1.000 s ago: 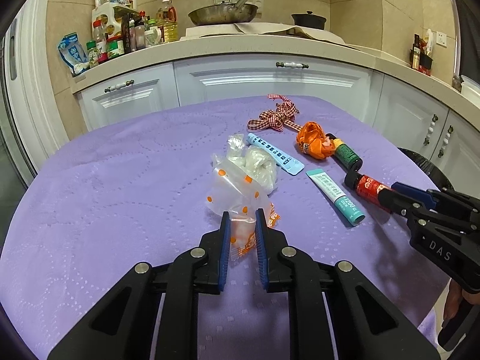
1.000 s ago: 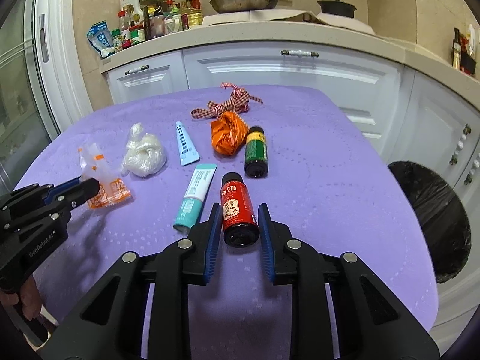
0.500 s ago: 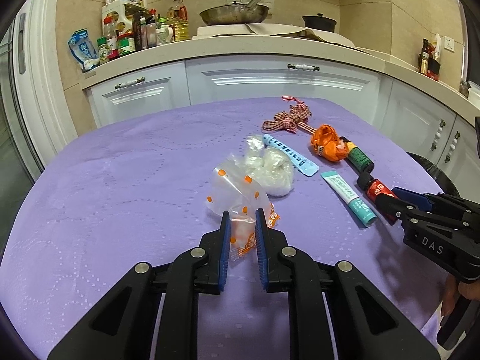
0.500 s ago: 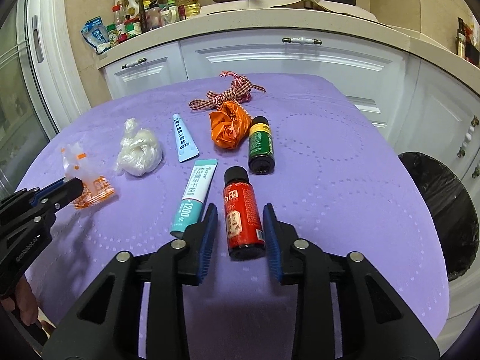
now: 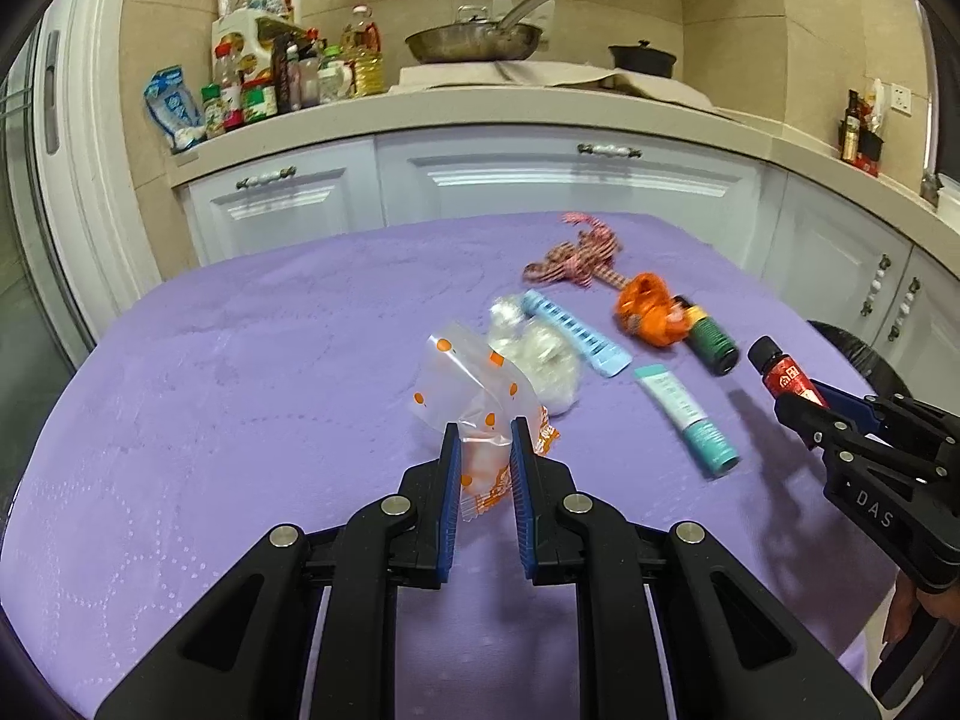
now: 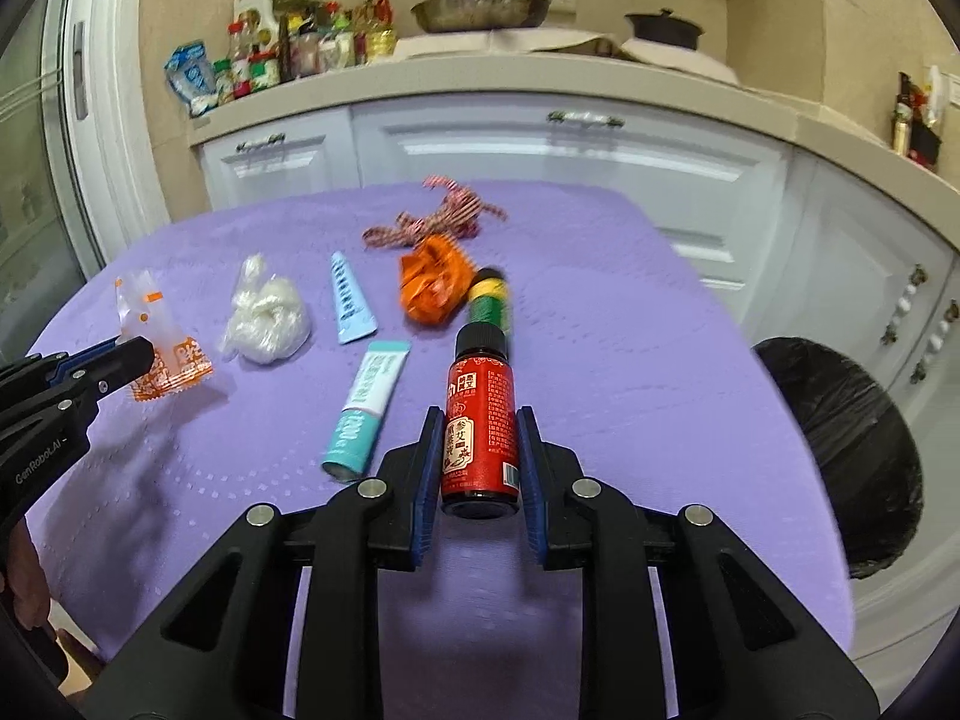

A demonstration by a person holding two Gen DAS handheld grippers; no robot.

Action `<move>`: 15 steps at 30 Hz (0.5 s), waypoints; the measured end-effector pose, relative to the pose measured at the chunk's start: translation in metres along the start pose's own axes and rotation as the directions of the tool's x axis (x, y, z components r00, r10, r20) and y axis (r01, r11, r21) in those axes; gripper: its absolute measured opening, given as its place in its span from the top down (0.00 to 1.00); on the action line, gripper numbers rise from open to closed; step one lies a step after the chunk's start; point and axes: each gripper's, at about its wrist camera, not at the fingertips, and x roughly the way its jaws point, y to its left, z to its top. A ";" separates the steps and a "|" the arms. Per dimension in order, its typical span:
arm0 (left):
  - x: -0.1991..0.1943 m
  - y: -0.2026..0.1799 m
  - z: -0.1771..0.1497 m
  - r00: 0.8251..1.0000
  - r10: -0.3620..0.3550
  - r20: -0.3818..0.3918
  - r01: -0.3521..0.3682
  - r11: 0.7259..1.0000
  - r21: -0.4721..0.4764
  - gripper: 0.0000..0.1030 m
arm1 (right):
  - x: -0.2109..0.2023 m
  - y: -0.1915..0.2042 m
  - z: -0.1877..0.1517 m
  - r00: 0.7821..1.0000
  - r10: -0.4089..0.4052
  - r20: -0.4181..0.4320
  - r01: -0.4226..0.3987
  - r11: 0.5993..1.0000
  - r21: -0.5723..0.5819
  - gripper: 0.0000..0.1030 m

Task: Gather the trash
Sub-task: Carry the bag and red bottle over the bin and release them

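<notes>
A: Trash lies along the purple table [image 5: 240, 396]: a ribbon [image 6: 438, 219], an orange wad [image 6: 435, 288], a green bottle [image 6: 489, 300], two tubes, a white bag [image 6: 267, 318]. Two pieces are up already?

B: Yes. The right tongs [image 6: 474, 468] are clenched on the red bottle [image 6: 480, 420], pads on its label, cap pointing forward. In the left view it hangs clear of the table, above its own shadow.

A: And the left tongs [image 5: 485, 468]?

B: Closed on the wrapper [image 5: 474, 396], a clear packet with orange print. It is pinched at its lower end, so the rest sticks up loose.

A: Why grip so low?

B: My guess: a limp packet gives little else to pinch, and the bottle's straight sides suit flat pads.

A: Where does it all go?

B: Probably the black-lined bin [image 6: 840, 450] beside the table's right edge. Its mouth is partly cut off, so I cannot see inside.

A: Anything unclear?

B: Motion blur smears the far items; the tube print is unreadable.
</notes>
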 end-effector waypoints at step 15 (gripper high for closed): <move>-0.001 -0.115 0.034 0.977 -0.210 0.049 0.202 0.971 0.131 0.84 | -0.057 -0.119 -0.006 0.971 -0.224 0.080 0.206 0.960 0.190 0.78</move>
